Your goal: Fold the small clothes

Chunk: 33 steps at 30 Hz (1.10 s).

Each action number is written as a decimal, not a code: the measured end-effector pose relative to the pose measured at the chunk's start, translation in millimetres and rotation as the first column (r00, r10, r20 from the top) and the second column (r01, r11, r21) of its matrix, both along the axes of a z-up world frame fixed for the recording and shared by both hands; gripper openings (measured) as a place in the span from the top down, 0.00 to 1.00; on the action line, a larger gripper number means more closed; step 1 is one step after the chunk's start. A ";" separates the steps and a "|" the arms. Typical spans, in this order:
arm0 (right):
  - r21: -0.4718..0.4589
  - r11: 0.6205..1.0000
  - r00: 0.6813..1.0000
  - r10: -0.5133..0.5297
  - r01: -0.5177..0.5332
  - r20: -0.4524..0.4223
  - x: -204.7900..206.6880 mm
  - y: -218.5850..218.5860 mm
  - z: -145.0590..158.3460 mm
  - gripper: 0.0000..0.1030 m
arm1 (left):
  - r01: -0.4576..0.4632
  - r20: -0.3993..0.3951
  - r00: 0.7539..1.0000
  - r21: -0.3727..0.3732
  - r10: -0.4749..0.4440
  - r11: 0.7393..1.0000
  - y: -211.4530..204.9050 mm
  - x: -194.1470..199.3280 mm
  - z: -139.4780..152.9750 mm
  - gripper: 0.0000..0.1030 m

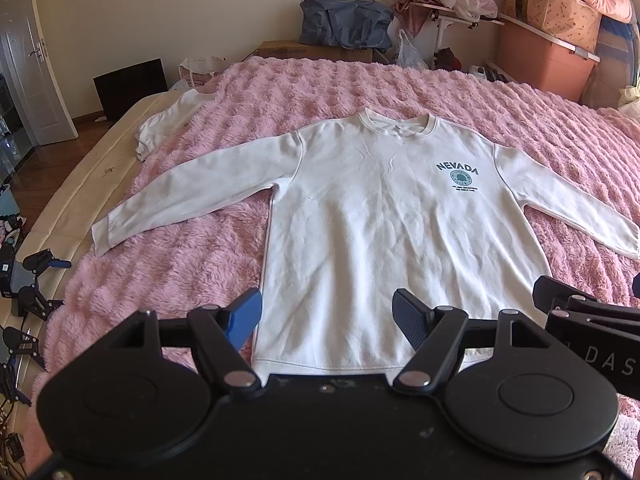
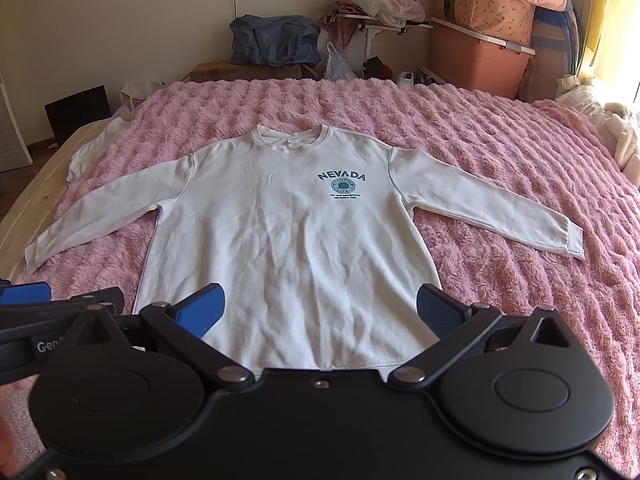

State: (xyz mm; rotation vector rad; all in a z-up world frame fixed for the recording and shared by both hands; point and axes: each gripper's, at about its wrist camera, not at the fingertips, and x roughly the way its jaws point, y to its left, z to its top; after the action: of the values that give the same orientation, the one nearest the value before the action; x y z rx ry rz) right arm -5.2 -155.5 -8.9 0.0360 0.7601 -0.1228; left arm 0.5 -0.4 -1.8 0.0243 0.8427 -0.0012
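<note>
A white sweatshirt [image 1: 384,216] lies face up and spread flat on a fluffy pink blanket [image 1: 328,84] that covers the bed, its collar toward the far wall and its hem nearest the cameras. Both sleeves are stretched out to the sides and angle slightly down toward the hem. On the chest sits a dark "NEVADA" print [image 1: 458,168] with a round teal emblem beneath it (the small lines of lettering under that are too fine to read).

The left gripper [image 1: 327,314] hovers over the hem end of the sweatshirt with its jaws spread wide, one blue finger over the garment's left side seam and the other over the body; nothing is between them. The right gripper [image 2: 320,310] is held just beside it, also over the hem end, jaws wide and holding nothing; its edge shows at the right border of the left wrist view.

A second white garment [image 1: 168,120] lies crumpled at the left edge of the blanket, partly on the bare mattress [image 1: 92,168]. Beyond the bed, against the wall, stand a blue duffel bag [image 2: 274,44] on cardboard boxes, a cluttered small white table, and a salmon storage bin [image 2: 478,60] with bundles stacked on top.
</note>
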 end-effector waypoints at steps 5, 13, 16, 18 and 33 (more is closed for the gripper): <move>0.000 1.000 1.000 0.000 0.000 0.000 0.0 0.4 0.0 0.00 | -0.001 -0.004 1.000 -0.003 0.001 1.000 1.4 0.0 -0.1 0.26; 0.002 1.000 1.000 0.000 0.000 -0.001 0.7 -0.6 0.9 0.00 | -0.001 -0.005 1.000 -0.003 0.001 1.000 1.4 0.3 -0.5 0.26; 0.000 1.000 1.000 0.000 0.000 -0.001 0.7 -0.1 0.0 0.00 | -0.002 -0.010 1.000 -0.003 0.002 1.000 1.9 0.9 -1.0 0.26; 0.001 1.000 1.000 0.000 0.000 -0.002 0.9 -0.8 -0.2 0.00 | -0.003 -0.013 1.000 -0.002 0.002 1.000 1.7 1.2 -1.6 0.26; 0.013 1.000 1.000 -0.010 0.010 -0.013 0.6 -3.9 -11.4 0.00 | -0.001 -0.028 1.000 0.000 0.001 1.000 0.1 5.2 -4.4 0.26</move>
State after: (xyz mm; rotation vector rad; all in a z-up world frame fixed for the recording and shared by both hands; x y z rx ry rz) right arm -4.5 -159.4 -20.3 0.0513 0.7733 -0.1272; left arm 5.8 -0.3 -6.2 0.0235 0.8706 -0.0008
